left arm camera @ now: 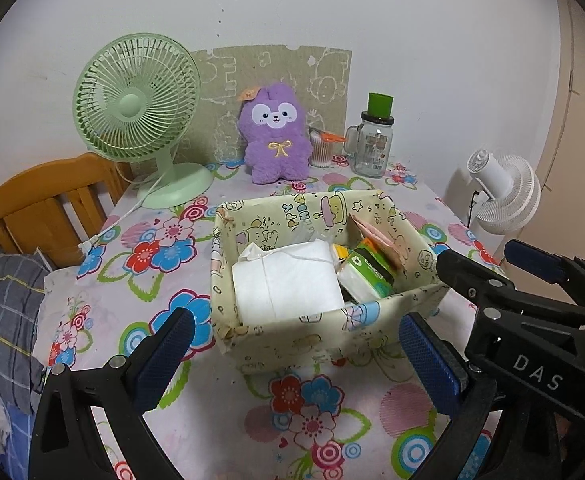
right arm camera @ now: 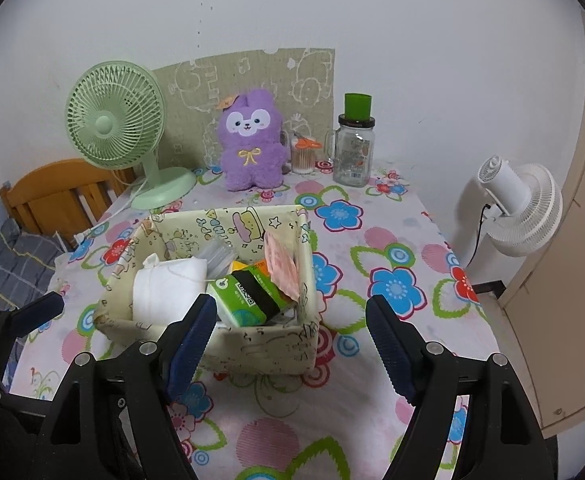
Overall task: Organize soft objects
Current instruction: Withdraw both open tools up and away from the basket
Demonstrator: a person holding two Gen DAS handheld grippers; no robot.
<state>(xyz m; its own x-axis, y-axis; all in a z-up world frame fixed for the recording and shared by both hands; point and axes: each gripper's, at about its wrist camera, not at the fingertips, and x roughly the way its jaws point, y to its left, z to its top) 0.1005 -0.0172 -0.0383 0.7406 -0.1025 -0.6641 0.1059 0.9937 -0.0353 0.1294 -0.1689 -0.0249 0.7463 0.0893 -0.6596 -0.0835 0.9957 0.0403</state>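
A cream patterned fabric basket (left arm camera: 324,332) (right arm camera: 260,344) stands mid-table, holding a white folded cloth (left arm camera: 288,280) (right arm camera: 164,292), a green tissue pack (left arm camera: 368,276) (right arm camera: 244,300) and a pink packet (right arm camera: 282,268). A purple plush bunny (left arm camera: 276,136) (right arm camera: 250,144) sits upright at the back by the wall. My left gripper (left arm camera: 296,360) is open and empty just in front of the basket. My right gripper (right arm camera: 292,344) is open and empty at the basket's near right corner. The right gripper also shows in the left wrist view (left arm camera: 492,268) beside the basket's right side.
A green desk fan (left arm camera: 140,112) (right arm camera: 116,120) stands back left with its cord on the floral tablecloth (left arm camera: 196,432). A glass jar with green lid (left arm camera: 372,140) (right arm camera: 354,148) and a cotton-swab cup (left arm camera: 320,148) stand back right. A white fan (right arm camera: 520,208) is off the right edge, a wooden chair (left arm camera: 44,208) left.
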